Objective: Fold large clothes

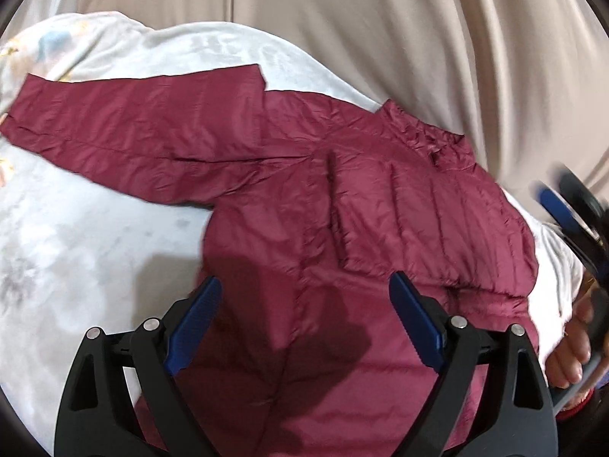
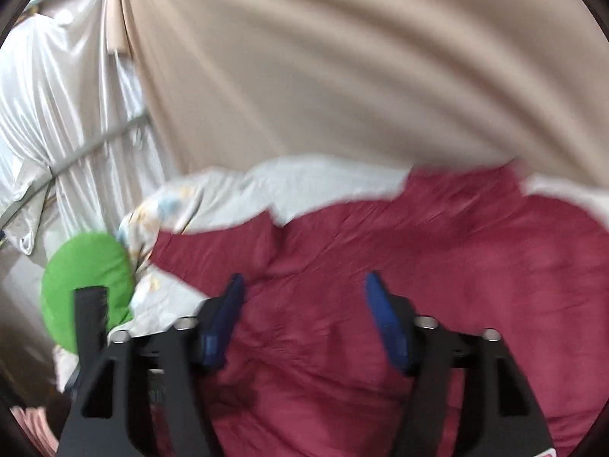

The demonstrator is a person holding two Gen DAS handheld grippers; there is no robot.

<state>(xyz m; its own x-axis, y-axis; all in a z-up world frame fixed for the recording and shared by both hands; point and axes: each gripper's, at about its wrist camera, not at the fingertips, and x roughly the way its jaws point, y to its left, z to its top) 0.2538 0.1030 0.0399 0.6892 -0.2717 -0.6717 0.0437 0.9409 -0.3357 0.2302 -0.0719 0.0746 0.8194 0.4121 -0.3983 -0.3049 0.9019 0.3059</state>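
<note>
so the maroon puffer jacket (image 1: 342,205) is lying spread out on the pale floral bed cover (image 1: 76,236), one sleeve (image 1: 125,125) stretched out flat to the left. left hand-held gripper (image 1: 304,304) hovers over the jacket's lower body tilted down, jaws spread wide, nothing between them. right hand-held gripper (image 2: 302,304) is also spread and empty above the jacket; its view is blurry. beige curtain (image 1: 342,19) behind

Two handheld grippers: left gripper (image 1: 304,304) and right gripper (image 2: 302,301), black angular arms, ribbed blue pads (image 1: 198,323), round silver pins. Bare hand (image 1: 571,346) with red cuff (image 1: 578,405) at frame edge.
</note>
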